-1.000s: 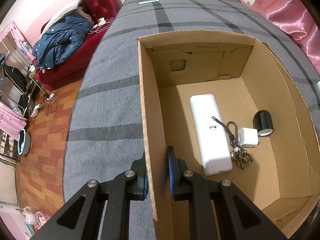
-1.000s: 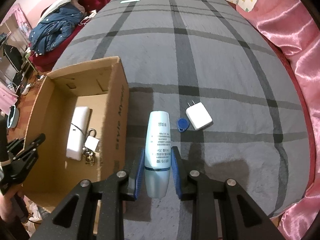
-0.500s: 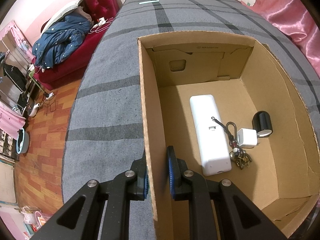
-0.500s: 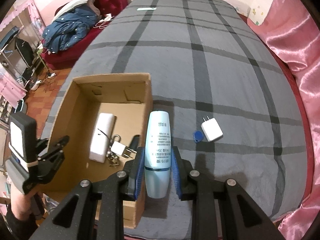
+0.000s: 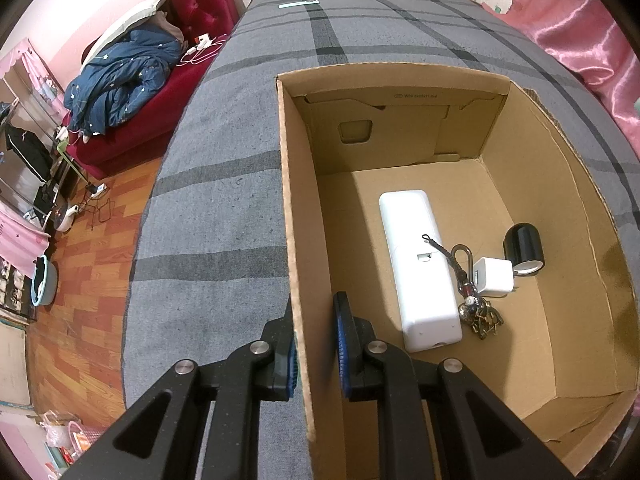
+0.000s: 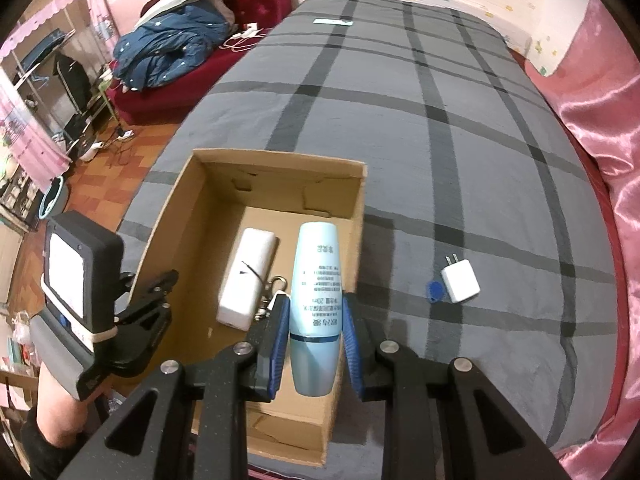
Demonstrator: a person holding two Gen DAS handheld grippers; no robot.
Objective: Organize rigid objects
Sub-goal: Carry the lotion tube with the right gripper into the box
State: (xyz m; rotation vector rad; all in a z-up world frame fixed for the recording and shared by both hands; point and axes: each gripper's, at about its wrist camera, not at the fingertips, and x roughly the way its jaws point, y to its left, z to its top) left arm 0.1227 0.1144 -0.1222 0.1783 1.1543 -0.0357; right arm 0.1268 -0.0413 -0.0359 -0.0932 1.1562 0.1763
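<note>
Right gripper (image 6: 314, 334) holds a pale blue bottle (image 6: 316, 304) above the cardboard box (image 6: 356, 240); left gripper (image 5: 314, 344) pinches the box's side wall.

The bottle sits upright between the right gripper's blue pads, clamped near its lower end, and hangs over the box's right-hand part. The left gripper's jaws are narrow, one finger outside and one inside the box wall (image 5: 298, 264), pressing on the cardboard. On the box floor lie a long white case (image 5: 418, 264), a bunch of keys (image 5: 476, 308) touching its side, a small white plug cube (image 5: 494, 276) and a black cylinder (image 5: 523, 246) just beside the cube. Outside the box, on the grey checked blanket (image 6: 440, 140), a white charger (image 6: 460, 284) lies with a blue key tag (image 6: 434, 292) just beside it.
</note>
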